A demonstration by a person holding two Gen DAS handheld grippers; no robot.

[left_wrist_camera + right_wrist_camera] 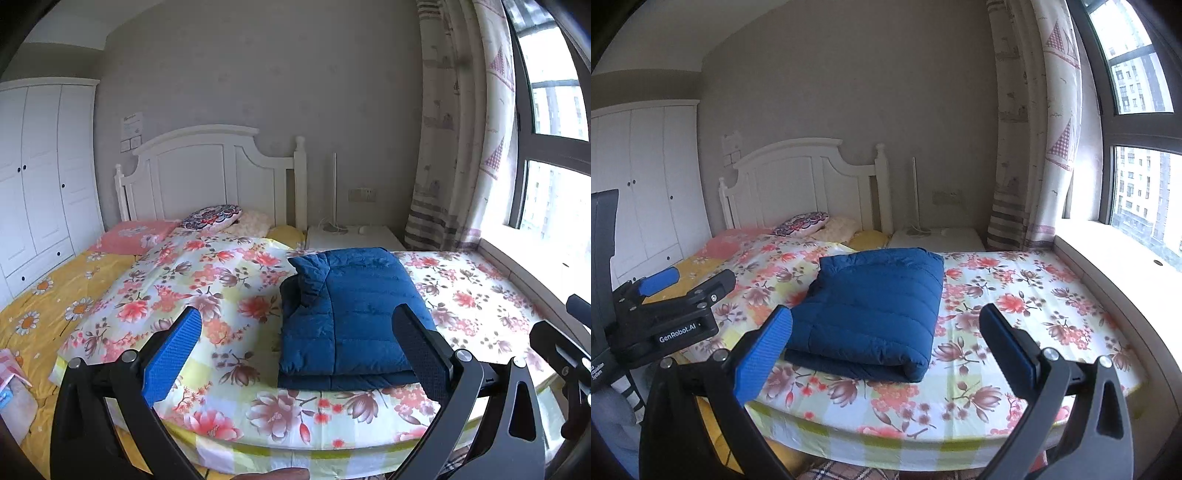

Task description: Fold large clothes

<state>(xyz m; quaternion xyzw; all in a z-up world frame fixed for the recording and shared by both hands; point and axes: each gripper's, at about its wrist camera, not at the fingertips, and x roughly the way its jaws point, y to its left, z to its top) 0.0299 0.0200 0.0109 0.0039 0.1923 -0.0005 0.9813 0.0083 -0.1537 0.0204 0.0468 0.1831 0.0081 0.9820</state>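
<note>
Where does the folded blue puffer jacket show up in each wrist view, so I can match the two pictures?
Left wrist view: the folded blue jacket lies right of centre on the floral quilt, partly behind the right finger.
Right wrist view: the folded blue jacket lies at centre, between the open fingers.
Shared landmark: the white headboard behind it, upper left of the jacket in both.

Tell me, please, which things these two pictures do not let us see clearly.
- Blue jacket: its near right corner, left wrist view, hidden by the left gripper finger.
- Paper on the wall: text too small, left wrist view.
- Right gripper: open; the hand holding it is out of frame.
</note>
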